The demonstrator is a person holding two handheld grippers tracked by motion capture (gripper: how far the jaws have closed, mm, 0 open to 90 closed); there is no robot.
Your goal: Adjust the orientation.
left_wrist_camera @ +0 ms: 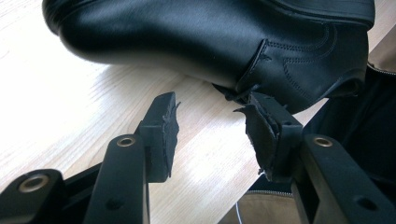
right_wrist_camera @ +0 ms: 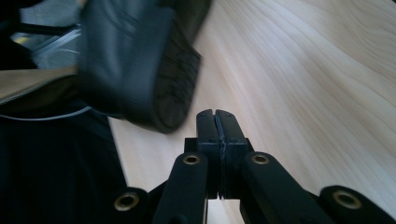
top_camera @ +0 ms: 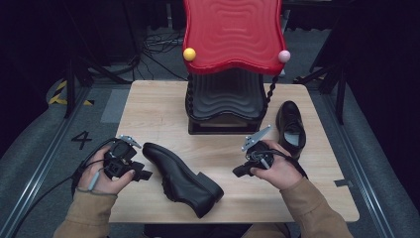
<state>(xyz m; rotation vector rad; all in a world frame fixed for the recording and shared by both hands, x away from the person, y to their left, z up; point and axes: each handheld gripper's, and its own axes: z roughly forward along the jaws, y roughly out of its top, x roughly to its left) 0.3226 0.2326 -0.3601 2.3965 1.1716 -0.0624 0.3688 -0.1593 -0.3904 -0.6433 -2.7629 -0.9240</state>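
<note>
A black leather shoe (top_camera: pixel 183 178) lies on its side at the front middle of the wooden table (top_camera: pixel 158 109), toe toward the far left. My left gripper (top_camera: pixel 145 174) sits just left of it, jaws open and empty. In the left gripper view the shoe (left_wrist_camera: pixel 210 42) lies right beyond the open gripper (left_wrist_camera: pixel 215 109), whose right pad (left_wrist_camera: pixel 261 128) is close to the upper. My right gripper (top_camera: pixel 237 171) is to the right of the shoe, pointing at its heel. In the right gripper view the gripper (right_wrist_camera: pixel 217 114) is shut on nothing and the blurred heel (right_wrist_camera: pixel 140 70) lies ahead to the left.
A second black shoe (top_camera: pixel 290 124) stands at the right of the table, just behind my right hand. A stand with a red wavy top (top_camera: pixel 233 32) and a black wavy shelf (top_camera: pixel 225 99) occupies the back middle. Bare wood stretches at the far left.
</note>
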